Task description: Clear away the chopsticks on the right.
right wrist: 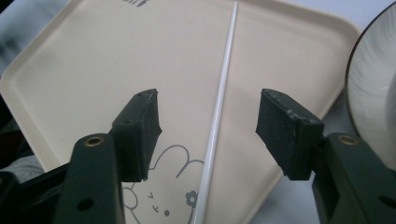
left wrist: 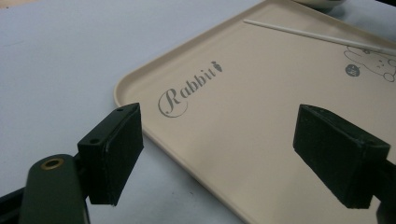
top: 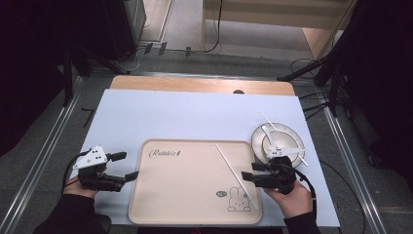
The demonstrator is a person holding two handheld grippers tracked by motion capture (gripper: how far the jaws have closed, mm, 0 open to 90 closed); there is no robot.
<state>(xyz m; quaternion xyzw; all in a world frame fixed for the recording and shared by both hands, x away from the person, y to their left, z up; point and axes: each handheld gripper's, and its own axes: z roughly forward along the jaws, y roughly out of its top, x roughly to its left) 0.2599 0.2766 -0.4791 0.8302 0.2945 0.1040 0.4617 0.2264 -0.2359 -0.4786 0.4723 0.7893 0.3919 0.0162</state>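
Notably, white stick lay on tray, between right gripper jaws, which gaped wide, untouched; left gripper jaws open over tray edge.

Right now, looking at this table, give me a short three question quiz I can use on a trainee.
1. True or false: the right tongs are shut on the white stick.
2. Which thing lies on the beige tray? A) a fork B) the white stick C) a cup
3. Fill in: the round plate sits just beyond the tray's far ______ corner, seen from the person's side.

Key:
1. False. Both jaws stand apart, and the stick lies on the tray between them, untouched.
2. B.
3. Right. The left tongs are open too, at the tray's left edge.
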